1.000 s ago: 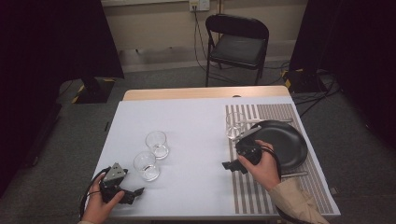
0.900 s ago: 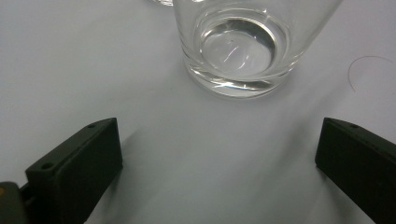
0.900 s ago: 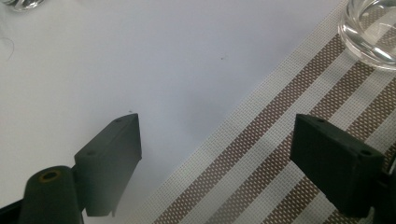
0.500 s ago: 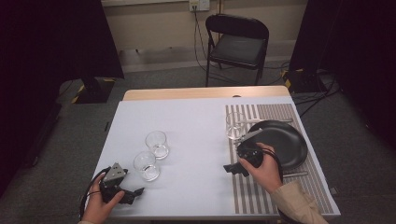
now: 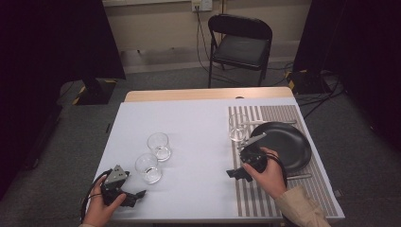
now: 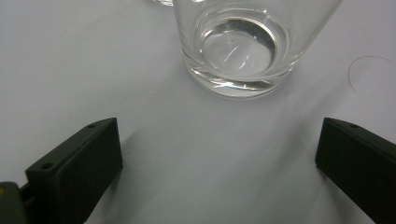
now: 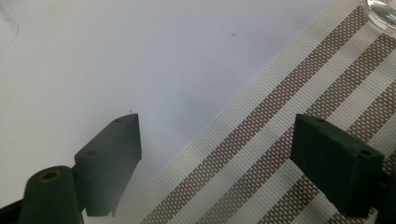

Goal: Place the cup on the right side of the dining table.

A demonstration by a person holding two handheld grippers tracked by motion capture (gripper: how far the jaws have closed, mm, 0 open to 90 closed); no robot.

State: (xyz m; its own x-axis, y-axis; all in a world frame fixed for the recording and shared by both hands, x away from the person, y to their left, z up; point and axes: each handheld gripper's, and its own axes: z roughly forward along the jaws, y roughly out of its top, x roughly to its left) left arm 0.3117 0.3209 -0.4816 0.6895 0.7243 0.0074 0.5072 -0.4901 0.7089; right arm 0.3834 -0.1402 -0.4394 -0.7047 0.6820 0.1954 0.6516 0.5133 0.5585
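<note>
Two clear drinking glasses stand on the white table [image 5: 198, 127]: one nearer me [image 5: 148, 167] and one behind it [image 5: 159, 146]. A third glass [image 5: 238, 127] stands on the striped placemat [image 5: 279, 198] beside a black plate [image 5: 286, 144]. My left gripper [image 5: 135, 196] rests low at the table's front left, open, its jaws wide apart just short of the near glass [image 6: 243, 46]. My right gripper [image 5: 236, 174] is open too, held over the placemat's left edge [image 7: 261, 154], nothing between its jaws.
A knife [image 5: 251, 140] lies at the plate's left rim and cutlery [image 5: 265, 122] lies behind the plate. A black chair [image 5: 240, 45] stands beyond the table's far edge. Cables run on the floor at the right.
The right hand and its gripper have shifted slightly toward me and to the right along the placemat. The left gripper has stayed put.
</note>
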